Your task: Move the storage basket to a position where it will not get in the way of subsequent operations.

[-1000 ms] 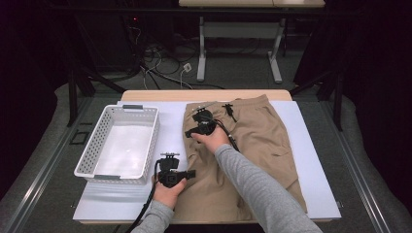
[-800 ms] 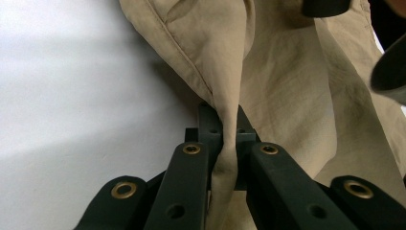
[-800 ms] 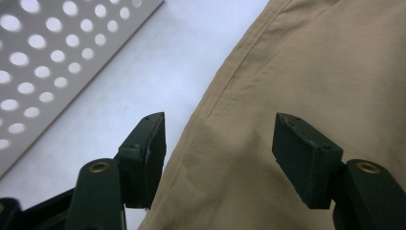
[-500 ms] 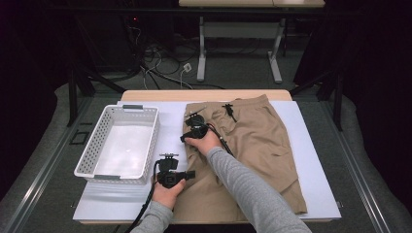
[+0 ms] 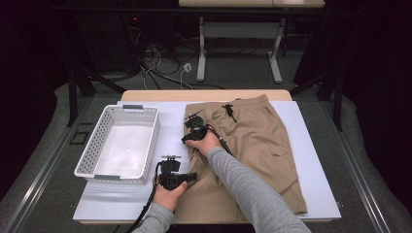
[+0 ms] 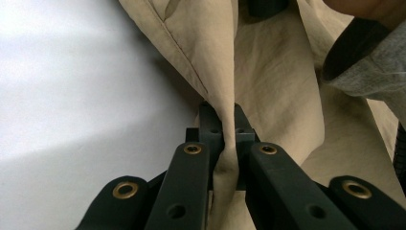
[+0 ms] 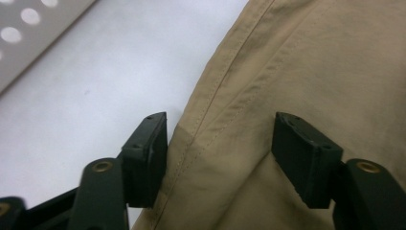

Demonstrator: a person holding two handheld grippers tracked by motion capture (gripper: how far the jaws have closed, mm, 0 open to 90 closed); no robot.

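Lying flat across the white sheet [image 5: 311, 160] on the table [image 5: 204, 95], the shorts [image 5: 257, 145] fill the right half of the high view, waistband at 12 o'clock and leg hems toward 6 o'clock, with a black drawstring [image 5: 228, 110] near the waist. Their left edge runs down the middle of the sheet, and both grippers work along it. The left gripper [image 5: 171, 178], at about 7 o'clock from the middle of the shorts, is clenched on the cloth: in the left gripper view [image 6: 225, 143] a raised fold of tan fabric [image 6: 225, 96] is pinched tight between the 2 black jaws and climbs away from them toward 12 o'clock, with a grey sleeve [image 6: 378, 72] at 2 o'clock. The right gripper [image 5: 195, 127] sits farther up that same edge, at roughly 10 o'clock from the middle of the shorts, the right hand [image 5: 206, 143] reaching over the cloth. Its jaws have just been closing, yet in the right gripper view [image 7: 220, 153] they stand apart with the stitched hem [image 7: 210, 120] lying between them; the pad [image 7: 146, 158] at 9 o'clock sits just beside the hem over the sheet [image 7: 95, 81], the one at 3 o'clock over the cloth, and neither presses it. At 9 o'clock on the sheet, well apart from the shorts, stands a white basket [image 5: 92, 145], whose perforated wall [image 7: 28, 28] shows at 11 o'clock in the right gripper view.
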